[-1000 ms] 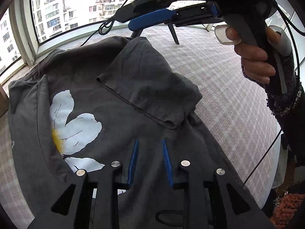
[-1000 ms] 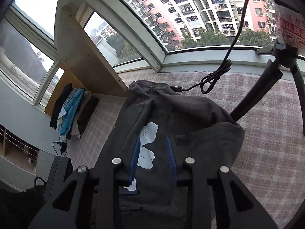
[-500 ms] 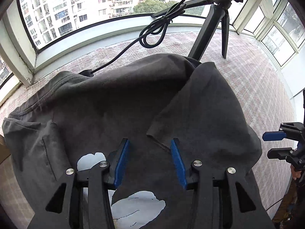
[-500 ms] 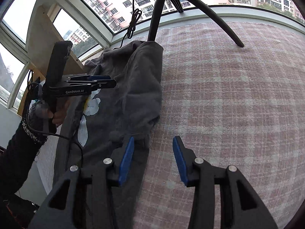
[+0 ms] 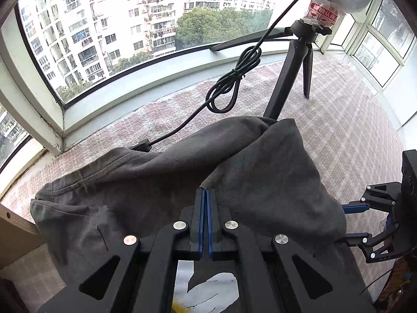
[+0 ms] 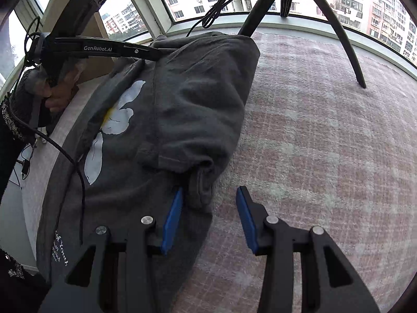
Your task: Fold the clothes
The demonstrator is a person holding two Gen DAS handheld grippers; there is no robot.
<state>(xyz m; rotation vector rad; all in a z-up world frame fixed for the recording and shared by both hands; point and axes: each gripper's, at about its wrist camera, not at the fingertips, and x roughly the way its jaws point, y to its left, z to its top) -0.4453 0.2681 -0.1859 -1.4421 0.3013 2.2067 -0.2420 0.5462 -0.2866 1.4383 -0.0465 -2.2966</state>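
the left tool (image 5: pixel 205 195) is pinching the grey shirt (image 6: pixel 182 99) fold; the right tool (image 6: pixel 212 219) is gaping wide by its sleeve. pulling one-handed may be dragging the fold crooked.

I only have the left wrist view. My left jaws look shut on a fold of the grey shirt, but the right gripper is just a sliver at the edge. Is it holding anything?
Observer: No. The right gripper is open. One finger sits beside the shirt's bunched sleeve, the other over the carpet.
Operator: Is the print showing?
Observer: Yes, the whole white flower print faces up, beside the folded-over panel.
Operator: Anything else printed?
Observer: White lettering on the end of the shirt nearest the right camera.
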